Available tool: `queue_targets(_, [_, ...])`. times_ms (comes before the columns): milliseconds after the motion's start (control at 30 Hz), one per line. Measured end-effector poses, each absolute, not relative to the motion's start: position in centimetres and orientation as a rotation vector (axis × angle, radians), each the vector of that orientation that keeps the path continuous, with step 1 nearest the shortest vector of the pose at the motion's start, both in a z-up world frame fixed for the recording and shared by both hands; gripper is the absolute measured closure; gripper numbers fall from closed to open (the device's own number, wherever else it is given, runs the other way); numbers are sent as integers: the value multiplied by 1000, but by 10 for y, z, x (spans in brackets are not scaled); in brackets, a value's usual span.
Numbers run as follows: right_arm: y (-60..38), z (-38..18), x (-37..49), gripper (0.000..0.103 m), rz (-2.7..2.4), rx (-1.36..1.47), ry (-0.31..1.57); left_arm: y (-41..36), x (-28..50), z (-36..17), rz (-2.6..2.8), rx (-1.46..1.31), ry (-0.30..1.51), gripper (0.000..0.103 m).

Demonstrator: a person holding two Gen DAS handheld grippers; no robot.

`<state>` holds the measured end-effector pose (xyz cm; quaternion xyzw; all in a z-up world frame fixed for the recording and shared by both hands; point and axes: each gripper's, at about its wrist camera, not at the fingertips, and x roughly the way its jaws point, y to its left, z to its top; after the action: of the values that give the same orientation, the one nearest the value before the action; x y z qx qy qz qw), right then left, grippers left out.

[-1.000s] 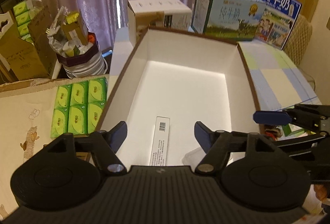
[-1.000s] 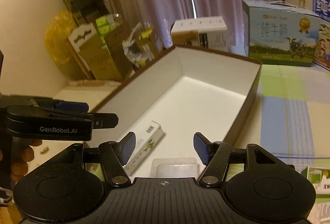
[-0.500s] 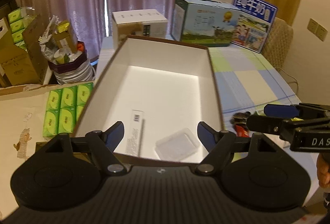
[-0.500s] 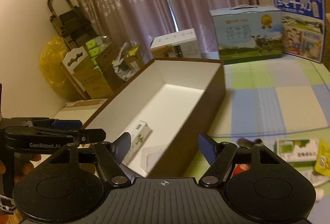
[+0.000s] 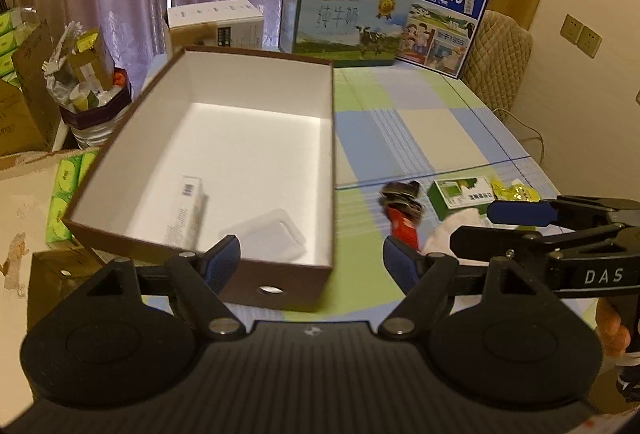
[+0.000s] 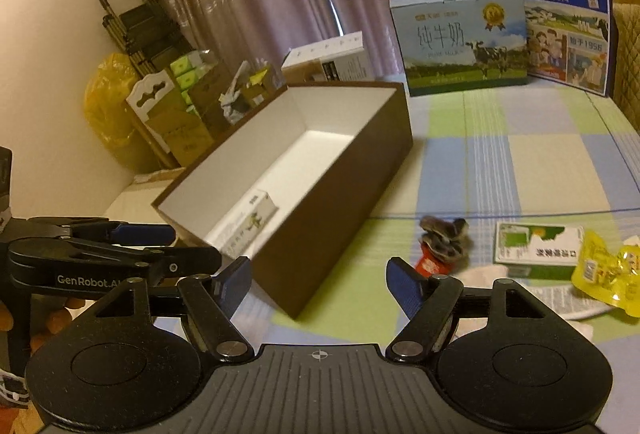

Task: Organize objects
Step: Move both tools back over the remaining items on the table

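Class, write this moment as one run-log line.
left gripper: open, empty | right gripper: open, empty | brown box: long carton, clear tray inside | green carton: on tablecloth

Table (image 5: 420,122) with checked cloth. Brown box (image 5: 280,280) ahead of left fingers; green carton (image 6: 536,250), yellow packet (image 6: 608,274), red item (image 6: 430,264) ahead-right of right fingers. Milk cartons (image 6: 460,46) beyond.
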<state>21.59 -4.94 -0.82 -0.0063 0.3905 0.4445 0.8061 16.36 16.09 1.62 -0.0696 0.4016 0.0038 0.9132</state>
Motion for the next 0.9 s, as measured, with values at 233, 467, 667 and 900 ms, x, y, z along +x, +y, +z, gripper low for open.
queue_targets(233, [-93,-16,231,32,935,-23,873,123,165,7,0,-157,862,27])
queue_targets(467, [-142,-25,249,32,867,-42,879,76,178,-2,-38,-152,884,27])
queue_targets(667, [-176,-33,264,32,822,-37,892,39,194,-12,-66,-140,908,27])
queue_targets(900, [-205,-43,278,32,766,-35,910,3,209,-23,-104,-118,929,27])
